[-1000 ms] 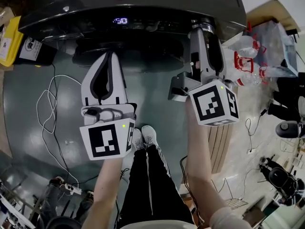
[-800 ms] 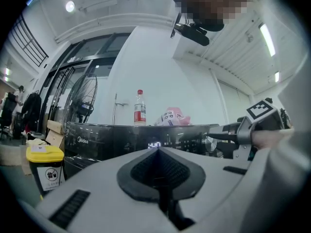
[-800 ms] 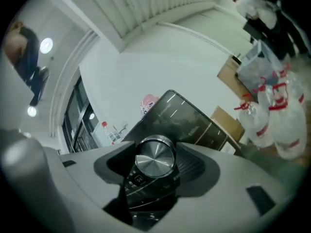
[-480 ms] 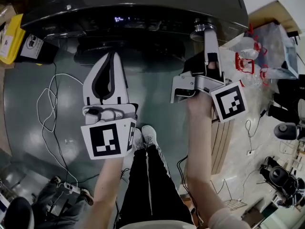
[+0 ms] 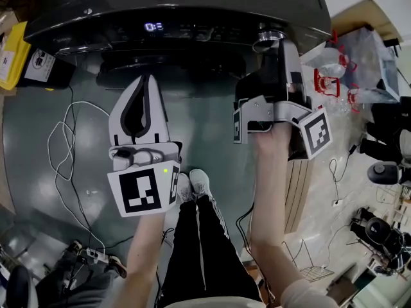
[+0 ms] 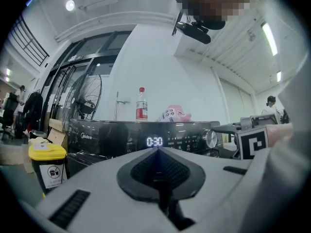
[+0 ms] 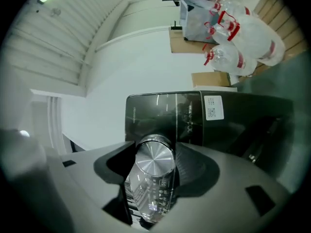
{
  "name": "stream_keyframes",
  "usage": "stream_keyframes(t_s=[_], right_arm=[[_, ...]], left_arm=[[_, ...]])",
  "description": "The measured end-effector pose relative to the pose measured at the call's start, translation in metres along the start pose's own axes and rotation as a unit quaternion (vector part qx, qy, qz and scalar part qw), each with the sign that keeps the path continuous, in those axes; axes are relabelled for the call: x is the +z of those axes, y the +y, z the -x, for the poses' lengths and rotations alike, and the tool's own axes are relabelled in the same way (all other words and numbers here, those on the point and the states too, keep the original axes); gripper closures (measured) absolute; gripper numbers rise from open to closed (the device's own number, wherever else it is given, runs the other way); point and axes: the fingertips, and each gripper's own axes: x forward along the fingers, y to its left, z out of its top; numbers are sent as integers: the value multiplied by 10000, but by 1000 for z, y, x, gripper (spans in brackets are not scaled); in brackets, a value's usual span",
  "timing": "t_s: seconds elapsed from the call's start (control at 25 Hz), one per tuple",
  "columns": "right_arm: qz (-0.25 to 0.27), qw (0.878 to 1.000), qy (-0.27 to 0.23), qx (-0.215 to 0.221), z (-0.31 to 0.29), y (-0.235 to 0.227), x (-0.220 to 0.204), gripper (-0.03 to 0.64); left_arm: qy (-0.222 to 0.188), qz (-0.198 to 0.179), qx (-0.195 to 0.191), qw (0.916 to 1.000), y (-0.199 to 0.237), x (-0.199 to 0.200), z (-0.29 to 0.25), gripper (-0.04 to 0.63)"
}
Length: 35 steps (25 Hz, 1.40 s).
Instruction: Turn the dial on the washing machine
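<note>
At the right end of the control panel of the washing machine (image 5: 192, 2), the right gripper (image 5: 273, 49) was clenched on the dial (image 7: 154, 160), its dark pads closing on the knob from either side. The brushed silver face of the dial pointed straight back along the jaws in the right gripper view. How firmly the far pad pressed could not be told, as the knob's own rim hid that contact. In the head view this gripper was rolled to one side, so that its marker cube hung low at its right. The left gripper (image 5: 146, 81) was held out lower and to the left, well apart from the machine. Its jaws were shut together with nothing between them, and their tips pointed toward the panel. Past those tips, in the left gripper view, the lit display (image 6: 154, 141) read 0:30, with the dial near the panel's right end. On top of the machine stood a bottle (image 6: 141, 104) with a red label and, just beside it, a pink plush toy (image 6: 174, 114). A yellow bin (image 6: 46, 163) stood on the floor (image 5: 212, 133) to the left of the machine, and a white cable (image 5: 64, 140) lay in loops nearby. To the machine's right were clear plastic bags (image 5: 334, 69) with red ties. The person's pale shoes (image 5: 192, 185) showed between the two arms.
</note>
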Motion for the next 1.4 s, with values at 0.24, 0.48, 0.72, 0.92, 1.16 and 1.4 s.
stream_keyframes(t_s=[0.24,0.48,0.72,0.92,1.16,1.4], right_arm=[[-643,9979,-32,124,0,-4,-1,364],[1894,9818,125,44,9,16,-2,362],[7690,6336,837,138,17,50,-39,362],[8920,4213,1637,34,8,26,-54,362],[9388,3055,1593,-32,7,20,-51,364],[9339,3242,1506,57,7,21,-50,365]], left_arm=[[9,-33,-4,10000,-1,-1,1,595],[9,-78,30,10000,1,0,6,595],[-27,-168,64,9998,6,5,12,595],[10,-156,111,9998,8,2,15,595],[106,-71,124,9998,11,-6,16,595],[122,-94,163,9997,14,-9,14,595]])
